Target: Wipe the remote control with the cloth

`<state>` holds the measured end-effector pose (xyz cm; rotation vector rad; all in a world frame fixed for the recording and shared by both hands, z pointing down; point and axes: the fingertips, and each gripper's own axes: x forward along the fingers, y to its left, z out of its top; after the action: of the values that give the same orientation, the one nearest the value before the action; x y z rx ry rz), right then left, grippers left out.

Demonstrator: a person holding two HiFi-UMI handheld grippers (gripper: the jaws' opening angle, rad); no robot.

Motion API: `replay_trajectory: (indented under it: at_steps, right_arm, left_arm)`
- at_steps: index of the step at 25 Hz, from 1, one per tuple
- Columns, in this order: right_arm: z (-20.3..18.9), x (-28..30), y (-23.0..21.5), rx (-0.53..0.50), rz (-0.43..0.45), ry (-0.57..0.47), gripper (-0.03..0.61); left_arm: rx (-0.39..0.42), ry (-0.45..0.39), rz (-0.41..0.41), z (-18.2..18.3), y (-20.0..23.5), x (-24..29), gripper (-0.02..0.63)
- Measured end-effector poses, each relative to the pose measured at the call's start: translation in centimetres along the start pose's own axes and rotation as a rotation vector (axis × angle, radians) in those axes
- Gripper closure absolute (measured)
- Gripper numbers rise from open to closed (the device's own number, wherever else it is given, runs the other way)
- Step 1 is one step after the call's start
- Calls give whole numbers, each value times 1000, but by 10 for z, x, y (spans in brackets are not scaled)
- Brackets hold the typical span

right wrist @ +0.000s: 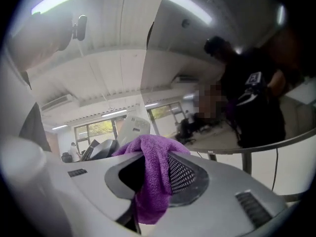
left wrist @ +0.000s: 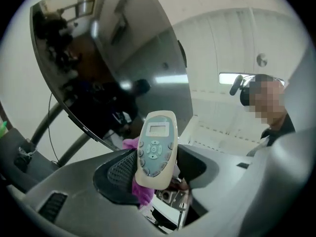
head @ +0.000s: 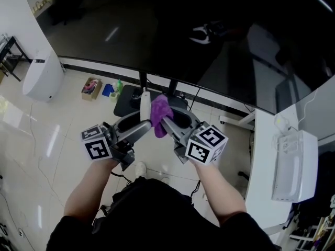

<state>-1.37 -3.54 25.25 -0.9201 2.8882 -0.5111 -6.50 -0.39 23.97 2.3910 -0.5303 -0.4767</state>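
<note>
I hold both grippers up side by side in front of a big dark screen. My left gripper (head: 141, 122) is shut on a white remote control (head: 145, 103), which stands upright. In the left gripper view the remote (left wrist: 157, 149) shows its small display and buttons between the jaws. My right gripper (head: 167, 121) is shut on a purple cloth (head: 160, 111), which lies against the remote's right side. In the right gripper view the cloth (right wrist: 157, 174) drapes over the jaws and the remote's back (right wrist: 133, 128) rises just behind it. A bit of purple cloth (left wrist: 130, 143) shows behind the remote.
The large dark screen (head: 220, 30) on a black stand (head: 125, 106) fills the space ahead. A white desk (head: 261, 177) with a white box (head: 294, 166) runs along the right. On the tiled floor at the left are a white rounded unit (head: 42, 77) and small bottles (head: 112, 89).
</note>
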Motion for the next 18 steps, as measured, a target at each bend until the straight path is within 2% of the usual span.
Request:
replay_trajectory:
  at_steps: [4,7,13,18]
  right_arm:
    - [31,-4,-3,-49,-22,-67,460]
    - [43,-11,-5,-67,-36,-99,460]
    - [-7,-11,7,-51,-3,14,460]
    - [-12,-5,16,-84,35,35,460]
  left_arm:
    - [-1,48,-3,-14,1,-2,360]
    - [-7,42,-1,-13,3,-2,360]
    - [-31,-30,-1,14,7,-6,360]
    - [-62,22,-14,-4,4,-3,360]
